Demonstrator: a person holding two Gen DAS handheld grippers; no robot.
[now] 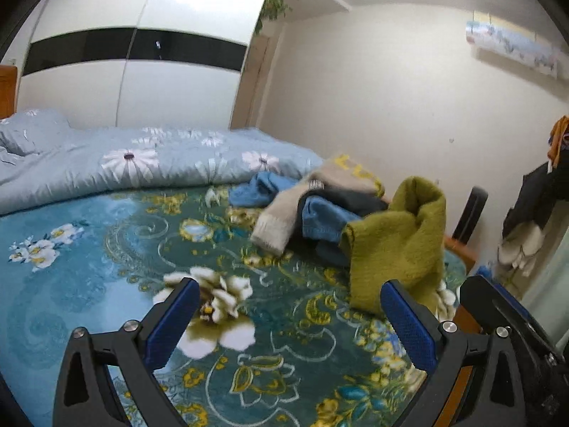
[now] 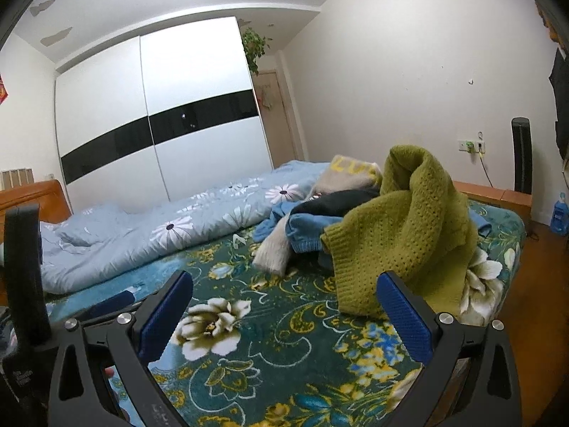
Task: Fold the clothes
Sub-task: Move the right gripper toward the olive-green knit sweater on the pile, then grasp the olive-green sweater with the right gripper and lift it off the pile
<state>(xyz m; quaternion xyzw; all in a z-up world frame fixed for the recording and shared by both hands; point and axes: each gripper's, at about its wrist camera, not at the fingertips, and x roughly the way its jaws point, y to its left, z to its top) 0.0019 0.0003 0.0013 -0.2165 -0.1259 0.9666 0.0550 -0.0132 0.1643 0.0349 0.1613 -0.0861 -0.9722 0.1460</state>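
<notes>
Left wrist view has the left gripper [image 1: 290,315] hanging over the floral bedspread [image 1: 89,270] with its blue pads spread wide and nothing between them. Same deal in the right wrist view: the right gripper [image 2: 284,307] is gaping and empty, low above the bedspread [image 2: 270,348]. My guess is both are held apart like that because they're lining up for a first grab, nothing's been folded yet.

The clothes pile [image 1: 330,210] sits right of center in the left view, bunched near the bed's far edge beside the rumpled pale blue duvet [image 1: 142,163]. The olive green knit sweater [image 1: 398,245] is the closest piece, slumped in a hump, and its lower hem drops down just behind the right-hand pad of the left tongs. In the right view the same sweater [image 2: 402,227] fills the center right, its hem just above and beside the right-hand pad, not touching as far as I can tell. Behind it there's a beige sweater [image 2: 341,178], something dark, and blue pieces [image 2: 306,227] all tangled together.
</notes>
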